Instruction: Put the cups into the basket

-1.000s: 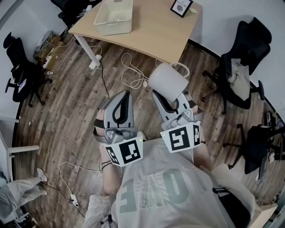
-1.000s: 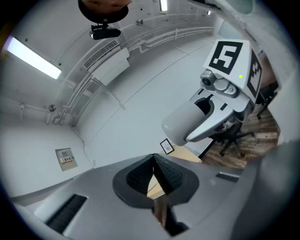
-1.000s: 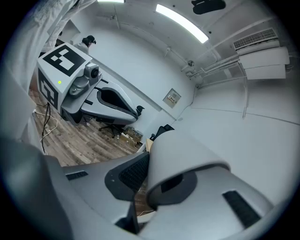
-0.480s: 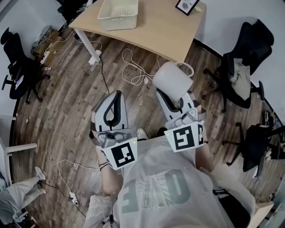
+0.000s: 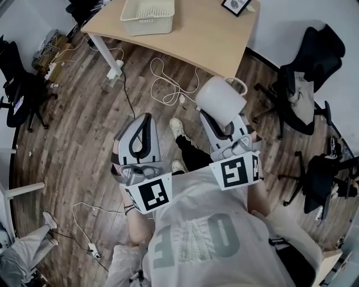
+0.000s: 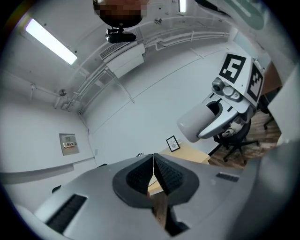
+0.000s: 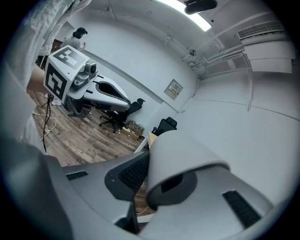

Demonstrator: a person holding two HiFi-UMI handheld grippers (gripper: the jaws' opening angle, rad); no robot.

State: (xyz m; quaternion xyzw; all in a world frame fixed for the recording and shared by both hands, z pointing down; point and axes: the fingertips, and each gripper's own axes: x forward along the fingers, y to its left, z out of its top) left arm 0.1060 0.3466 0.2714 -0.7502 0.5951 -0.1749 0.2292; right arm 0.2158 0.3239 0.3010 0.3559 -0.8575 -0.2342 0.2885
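Between the two grippers a shoe [image 5: 176,126] had swung forward over the wood floor [image 5: 84,123], and the table [image 5: 207,33] with the cream basket [image 5: 148,11] had slid a little further up the head view than a second before. The right gripper [image 5: 223,122] kept its jaws drawn in narrow on the wall of the white cup [image 5: 220,101], one dark pad flat against the outside. The cup was carried in the air above the floor, tilted, its handle pointing away toward the table, well short of the basket. The left gripper [image 5: 143,124] was held level beside it, its ribbed pads [image 6: 164,176] pressed together with nothing between them. On the table's far corner stood a small framed picture [image 5: 235,5], and black office chairs [image 5: 305,84] stood to the right.
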